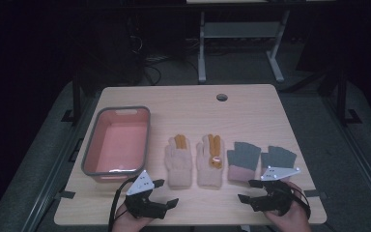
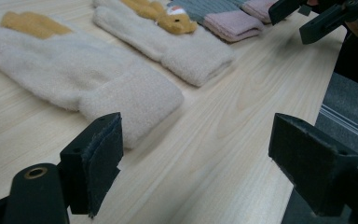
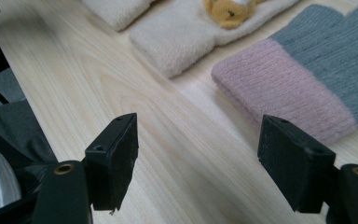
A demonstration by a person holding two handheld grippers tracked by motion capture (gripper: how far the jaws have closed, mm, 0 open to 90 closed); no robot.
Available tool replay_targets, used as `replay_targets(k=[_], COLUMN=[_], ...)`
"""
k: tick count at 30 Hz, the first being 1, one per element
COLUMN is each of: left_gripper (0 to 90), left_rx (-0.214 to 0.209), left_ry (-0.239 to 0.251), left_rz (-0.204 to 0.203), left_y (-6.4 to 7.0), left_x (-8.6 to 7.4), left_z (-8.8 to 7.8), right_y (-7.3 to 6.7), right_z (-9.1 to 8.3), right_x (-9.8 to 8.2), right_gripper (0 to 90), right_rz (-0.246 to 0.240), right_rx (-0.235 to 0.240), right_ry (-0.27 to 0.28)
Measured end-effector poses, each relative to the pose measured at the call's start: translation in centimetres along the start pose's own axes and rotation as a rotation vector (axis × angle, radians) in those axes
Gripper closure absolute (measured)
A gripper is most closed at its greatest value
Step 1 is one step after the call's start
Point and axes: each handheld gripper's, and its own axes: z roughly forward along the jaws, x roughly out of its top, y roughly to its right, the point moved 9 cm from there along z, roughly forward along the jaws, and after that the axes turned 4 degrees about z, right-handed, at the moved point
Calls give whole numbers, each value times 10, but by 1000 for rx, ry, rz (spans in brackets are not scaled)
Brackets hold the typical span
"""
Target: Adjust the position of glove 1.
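You've got both grippers, left [image 1: 166, 192] and right [image 1: 249, 191], spread wide, gloves [image 1: 179, 162] just ahead, probably for the bin [image 1: 91, 164].

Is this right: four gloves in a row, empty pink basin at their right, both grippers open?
One error: the pink basin sits left of the gloves, not right, as the high view shows. The rest holds: cream pair and grey-pink pair in a row, basin empty, left gripper and right gripper open.
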Motion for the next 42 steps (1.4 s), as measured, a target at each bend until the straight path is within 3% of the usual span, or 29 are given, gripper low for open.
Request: replay_targets(k=[6, 12, 23, 34, 42], left_gripper=[178, 178, 179, 179, 178], left_rx=[-20, -19, 8, 2, 3], left_ry=[-2, 2, 14, 11, 18], left_rz=[-21, -4, -2, 3, 2], left_y=[0, 2, 1, 4, 3], left_x=[-1, -1, 1, 0, 1], left_z=[1, -1, -4, -2, -3], right_y=[-4, -7, -8, -15, -18], right_z=[1, 2, 3, 7, 11], right_x=[-3, 0, 7, 28, 55], right_gripper=[286, 286, 303, 302, 302], right_rz=[0, -16, -23, -58, -111], right_rx=[8, 1, 10, 38, 32], right_ry=[-12, -19, -28, -121, -143])
